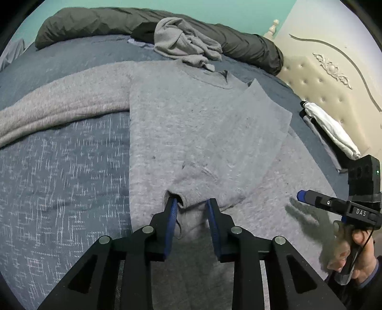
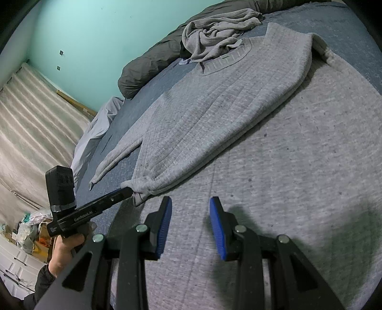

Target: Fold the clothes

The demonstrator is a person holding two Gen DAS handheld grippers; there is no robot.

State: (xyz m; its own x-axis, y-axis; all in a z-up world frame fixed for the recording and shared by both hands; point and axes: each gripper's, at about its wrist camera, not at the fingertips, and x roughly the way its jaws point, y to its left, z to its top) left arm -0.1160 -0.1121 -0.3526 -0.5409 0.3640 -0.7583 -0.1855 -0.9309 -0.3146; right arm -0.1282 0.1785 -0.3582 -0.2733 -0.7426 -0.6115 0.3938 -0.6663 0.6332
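My left claw (image 1: 191,202) stands parted over the cuff (image 1: 183,200) of the sleeve I have laid across the grey sweater (image 1: 181,133). One blue pad is tucked at the cuff's mouth, the other is clear of the cloth, and nothing is pinched. My right claw (image 2: 191,202) is likewise released, hovering empty over the sweater's lower body just beside that cuff.

To do this step well, I judge I should lift the left claw straight up and back so the pad does not drag the cuff off its place, then smooth the folded sleeve flat before taking the other one.

The sweater lies flat in the middle of the bed (image 1: 59,178). Its long axis runs from the hem near me to the collar (image 1: 219,78) toward the bed's far edge, where a crumpled grey garment (image 1: 186,45) and a dark rolled quilt (image 1: 100,21) sit. The folded sleeve runs diagonally from the headboard-side shoulder down to the cuff. The other sleeve (image 1: 59,107) stretches out toward the opposite side edge, still unfolded.
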